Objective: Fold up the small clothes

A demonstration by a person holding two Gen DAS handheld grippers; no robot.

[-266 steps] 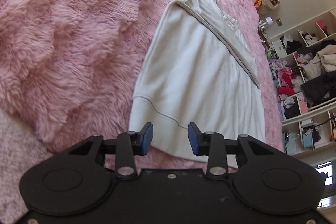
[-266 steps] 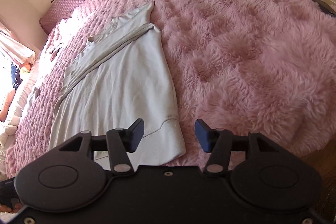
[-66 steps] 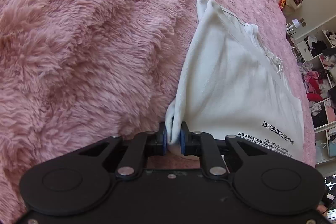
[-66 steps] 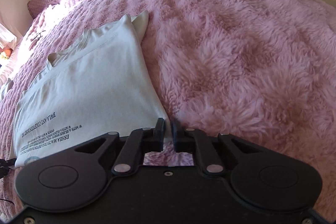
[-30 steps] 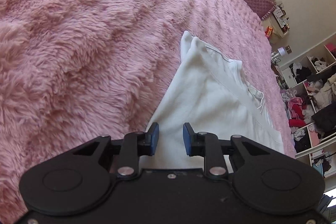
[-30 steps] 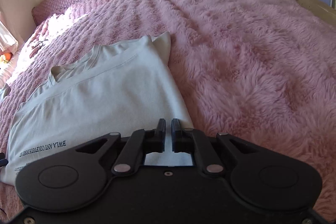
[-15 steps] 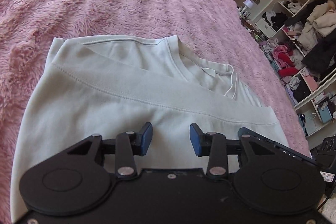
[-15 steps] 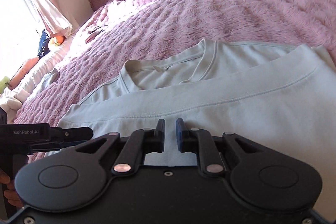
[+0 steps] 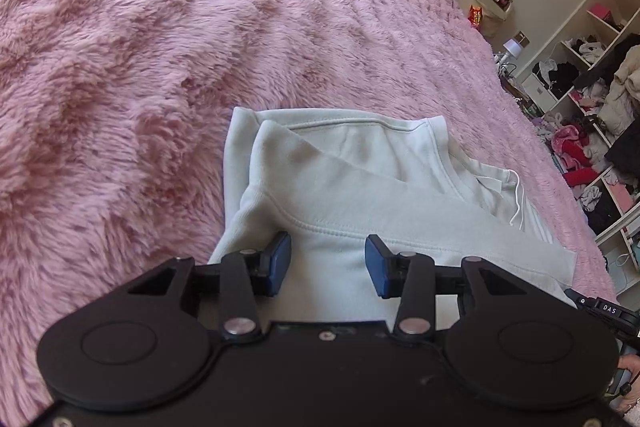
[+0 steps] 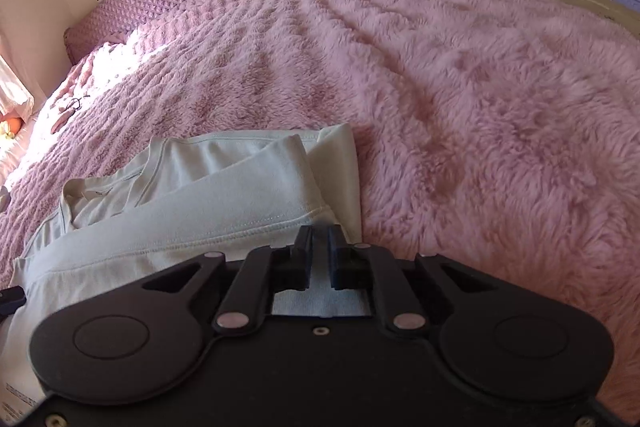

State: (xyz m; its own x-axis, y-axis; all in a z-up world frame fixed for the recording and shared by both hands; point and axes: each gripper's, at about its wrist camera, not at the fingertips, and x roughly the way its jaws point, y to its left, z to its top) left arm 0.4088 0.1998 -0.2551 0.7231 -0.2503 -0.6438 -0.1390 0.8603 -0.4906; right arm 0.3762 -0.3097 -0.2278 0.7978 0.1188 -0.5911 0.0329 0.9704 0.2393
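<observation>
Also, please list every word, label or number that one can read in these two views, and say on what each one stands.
"D A S": white letters on the black bar at the right edge of the left wrist view.
Small dark print on the pale grey folded shirt: too blurred to read.
Lettering on the orange snack bag beyond the bed: too small to read.
Nothing else is legible.
</observation>
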